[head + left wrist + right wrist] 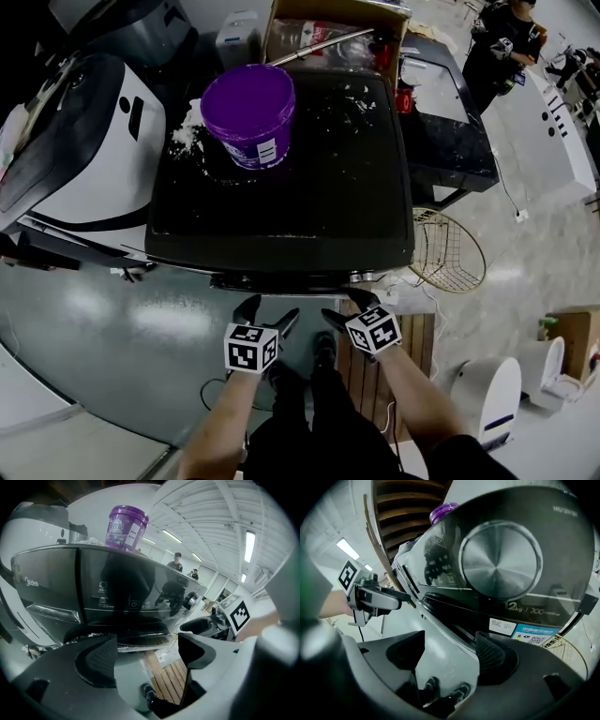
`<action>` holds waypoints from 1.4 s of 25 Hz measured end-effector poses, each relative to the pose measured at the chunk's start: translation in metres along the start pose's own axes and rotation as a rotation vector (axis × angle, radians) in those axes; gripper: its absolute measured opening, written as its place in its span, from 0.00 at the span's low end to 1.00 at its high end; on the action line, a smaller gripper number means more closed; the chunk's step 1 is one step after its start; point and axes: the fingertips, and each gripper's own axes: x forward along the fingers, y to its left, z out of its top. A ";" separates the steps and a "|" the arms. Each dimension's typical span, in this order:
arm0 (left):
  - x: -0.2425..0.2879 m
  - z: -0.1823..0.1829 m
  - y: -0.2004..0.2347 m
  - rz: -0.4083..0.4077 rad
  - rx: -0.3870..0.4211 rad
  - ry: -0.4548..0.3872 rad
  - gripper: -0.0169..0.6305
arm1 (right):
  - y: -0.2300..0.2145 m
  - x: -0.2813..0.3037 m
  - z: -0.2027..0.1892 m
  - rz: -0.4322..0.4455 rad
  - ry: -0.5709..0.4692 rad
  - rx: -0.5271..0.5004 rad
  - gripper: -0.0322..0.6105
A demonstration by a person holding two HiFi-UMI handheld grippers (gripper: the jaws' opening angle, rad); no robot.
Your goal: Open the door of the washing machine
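The washing machine stands directly ahead, with its round door apparently shut on the front face. The left tongs and right tongs are held spread and empty before the front edge. The door handle, not discernible here, is to be located first, gripped by 1 tongs, and pulled smoothly outward so that the purple bucket on top is not disturbed.

Left forearm and right forearm reach forward side by side; the left gripper and right gripper tilt downward, jaws spread apart, nothing between them.
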 end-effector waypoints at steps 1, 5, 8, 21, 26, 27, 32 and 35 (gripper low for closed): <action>0.003 -0.001 0.000 0.003 -0.005 0.006 0.68 | -0.004 0.004 -0.003 -0.001 0.014 -0.007 0.59; 0.014 -0.007 0.001 0.011 -0.012 0.029 0.68 | -0.014 0.017 -0.014 0.000 0.070 -0.055 0.58; 0.022 -0.012 0.002 0.015 -0.004 0.044 0.68 | -0.018 0.027 -0.020 -0.013 0.106 -0.112 0.57; 0.024 -0.014 0.007 0.028 0.000 0.044 0.63 | -0.035 0.051 -0.035 -0.128 0.205 -0.296 0.34; 0.023 -0.017 0.007 0.042 0.001 0.038 0.62 | -0.036 0.052 -0.039 -0.144 0.208 -0.375 0.29; 0.023 -0.017 0.008 0.048 0.002 0.035 0.61 | -0.036 0.052 -0.039 -0.151 0.208 -0.401 0.29; 0.025 -0.014 0.010 0.063 -0.022 0.017 0.60 | -0.038 0.054 -0.042 -0.162 0.272 -0.679 0.23; 0.024 -0.015 0.009 0.075 -0.046 0.015 0.60 | -0.037 0.053 -0.045 -0.149 0.296 -0.725 0.22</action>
